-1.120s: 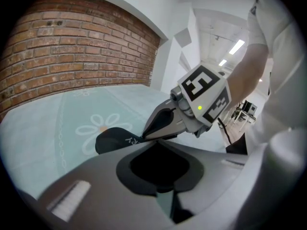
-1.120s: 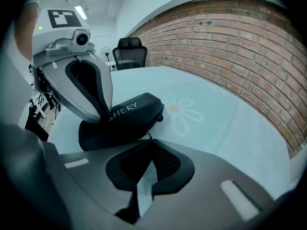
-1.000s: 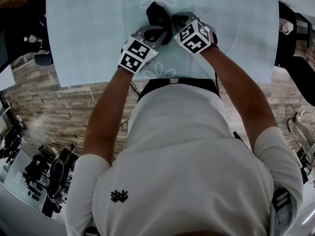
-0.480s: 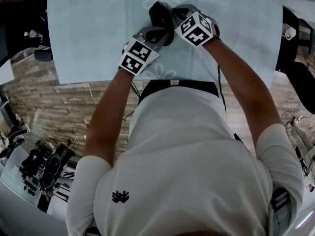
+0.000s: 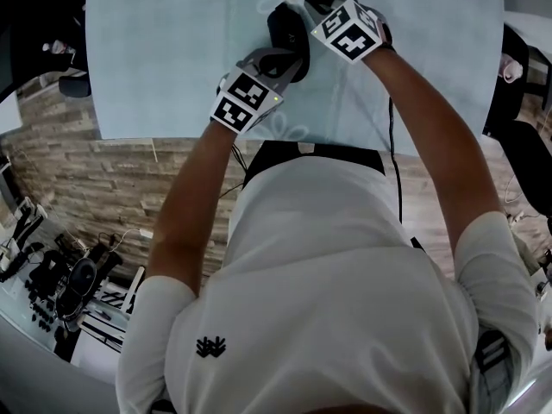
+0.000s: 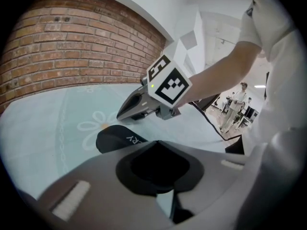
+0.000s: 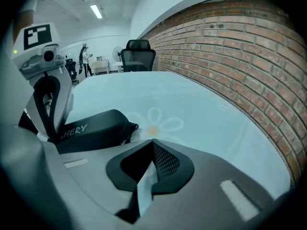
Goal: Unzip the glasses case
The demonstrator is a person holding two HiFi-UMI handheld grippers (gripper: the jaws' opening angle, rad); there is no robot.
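Where the pale blue-green surface [image 5: 155, 59] carries a white daisy print [image 7: 153, 123], the black glasses case [image 7: 96, 126] lies flat just on the near side of that flower, toward the far middle of the surface. A small zip pull shows at the end closest to the flower.

Of the 2 grippers, the left gripper [image 6: 156, 145] has its tongs closed tip to tip and stands on the case's near end. Whether any of the case is pinched I cannot tell. The right gripper [image 7: 152, 143] hovers just right of the case's far end, tongs drawn together on nothing.

A red brick wall [image 7: 230, 42] runs alongside the surface. Past the surface's end stand a black office chair [image 7: 138, 51] and a person [image 7: 85, 56], under ceiling strip lights [image 7: 96, 11]. Stone-patterned flooring [image 5: 86, 188] shows below the near edge.
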